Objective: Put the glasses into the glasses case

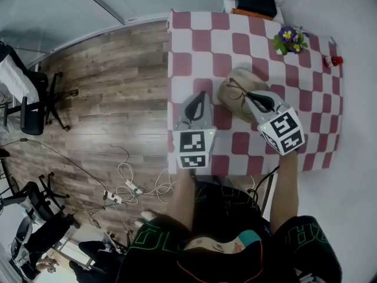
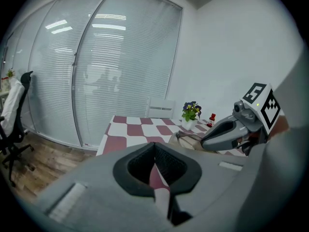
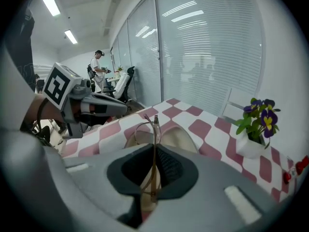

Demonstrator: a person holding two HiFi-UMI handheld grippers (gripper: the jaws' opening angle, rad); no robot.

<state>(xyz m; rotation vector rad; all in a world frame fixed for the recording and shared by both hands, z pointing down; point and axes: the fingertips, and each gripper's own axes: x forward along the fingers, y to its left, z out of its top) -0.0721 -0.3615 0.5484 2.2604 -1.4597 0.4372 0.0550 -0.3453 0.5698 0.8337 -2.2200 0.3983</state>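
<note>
The glasses point(image 1: 236, 91), thin and brown-framed, hang over the beige glasses case point(image 1: 235, 75), which lies open on the red-and-white checked table point(image 1: 200, 22). My right gripper point(image 1: 250, 96) is shut on the glasses; in the right gripper view a thin part of the glasses point(image 3: 154, 129) stands upright between its jaws point(image 3: 154, 173), above the case point(image 3: 181, 139). My left gripper point(image 1: 200, 95) is just left of the case, shut with nothing in it. In the left gripper view its jaws point(image 2: 155, 166) meet, with the right gripper point(image 2: 231, 129) ahead to the right.
A pot of purple flowers point(image 1: 289, 40) and a small red bottle point(image 1: 333, 61) stand at the table's far right. A dark box point(image 1: 256, 2) sits behind the table. Office chairs point(image 1: 29, 99) and cables point(image 1: 126, 184) are on the wooden floor to the left. A person point(image 3: 99, 66) stands far off.
</note>
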